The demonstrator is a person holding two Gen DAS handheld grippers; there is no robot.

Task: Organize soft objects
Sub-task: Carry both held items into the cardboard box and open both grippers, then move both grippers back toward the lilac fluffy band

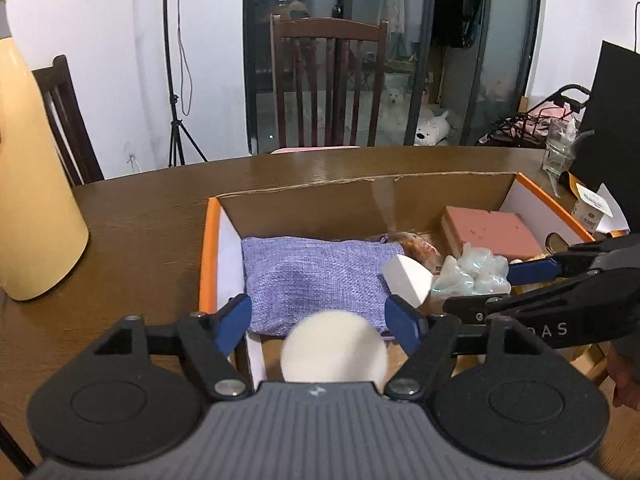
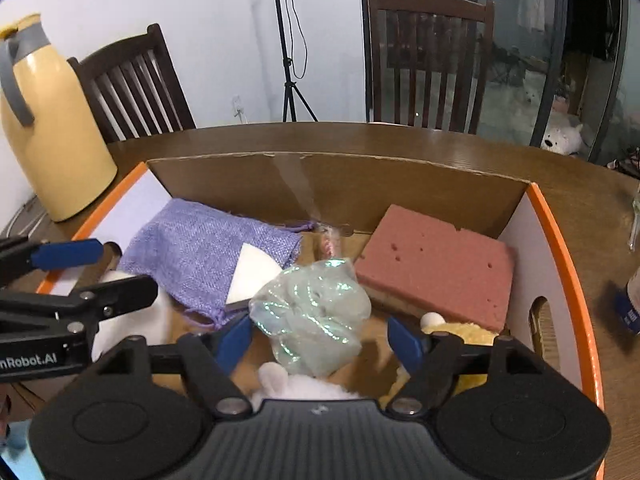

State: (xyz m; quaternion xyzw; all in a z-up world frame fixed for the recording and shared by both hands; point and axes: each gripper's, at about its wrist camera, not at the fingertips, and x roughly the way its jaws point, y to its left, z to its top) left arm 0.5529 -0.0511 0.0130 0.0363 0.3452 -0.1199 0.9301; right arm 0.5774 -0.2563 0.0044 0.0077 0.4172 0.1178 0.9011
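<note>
Presently, stage: both soft pieces are judged just let go over the cardboard box (image 2: 400, 184), so that they drop in with the rest.
Left gripper (image 1: 320, 316): jaws stood apart; the round white puff (image 1: 334, 346) is seen between them, no pad pressing on it.
Right gripper (image 2: 320, 338): jaws likewise apart; the iridescent mesh bundle (image 2: 316, 312) lies between them, unpinched.
Box contents: a purple pouch (image 2: 192, 256) is laid at the left, a white wedge sponge (image 2: 252, 276) on it, a pink sponge (image 2: 436, 264) at the right, something white and fluffy (image 2: 300, 388) near the front.
Edges: the orange-rimmed side walls stand close beside each tool; the far wall is taller.
Open room: bare floor is left mainly in the middle; straight upward withdrawal is judged safest.
Surroundings: a yellow jug (image 2: 52, 148) is kept clear on the table (image 1: 140, 216).
</note>
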